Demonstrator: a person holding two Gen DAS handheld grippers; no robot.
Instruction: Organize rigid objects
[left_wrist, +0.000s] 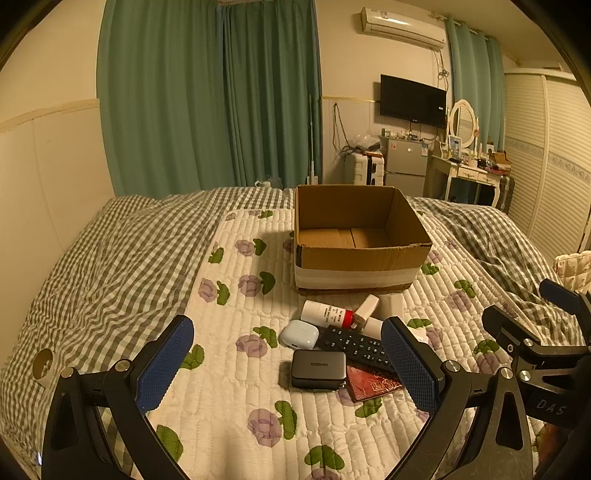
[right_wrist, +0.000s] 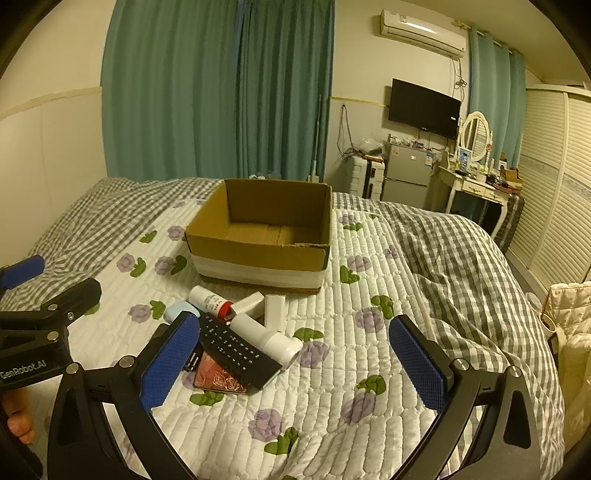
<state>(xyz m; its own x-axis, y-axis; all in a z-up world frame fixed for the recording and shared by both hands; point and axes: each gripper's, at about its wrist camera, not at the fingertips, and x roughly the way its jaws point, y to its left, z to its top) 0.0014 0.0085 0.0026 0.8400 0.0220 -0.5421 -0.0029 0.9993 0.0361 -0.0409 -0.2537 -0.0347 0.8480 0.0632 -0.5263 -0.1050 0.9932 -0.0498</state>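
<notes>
An empty cardboard box (left_wrist: 360, 254) (right_wrist: 258, 254) stands on the quilted bed. In front of it lies a pile: a grey charger block (left_wrist: 318, 369), a black remote (left_wrist: 354, 347) (right_wrist: 236, 345), a pale blue earbud case (left_wrist: 299, 334), a white tube with a red cap (left_wrist: 327, 314) (right_wrist: 210, 298), a white bottle (right_wrist: 267, 338), a white rectangular case (right_wrist: 275, 310) and a red patterned wallet (left_wrist: 371, 384) (right_wrist: 218, 376). My left gripper (left_wrist: 288, 365) is open, its fingers either side of the pile. My right gripper (right_wrist: 295, 362) is open, just right of the pile.
The flowered white quilt (right_wrist: 351, 369) lies over a grey checked cover (left_wrist: 110, 266). A roll of tape (left_wrist: 44, 365) sits at the left. A cream bag (right_wrist: 569, 314) is off the bed's right edge. A wall runs along the left.
</notes>
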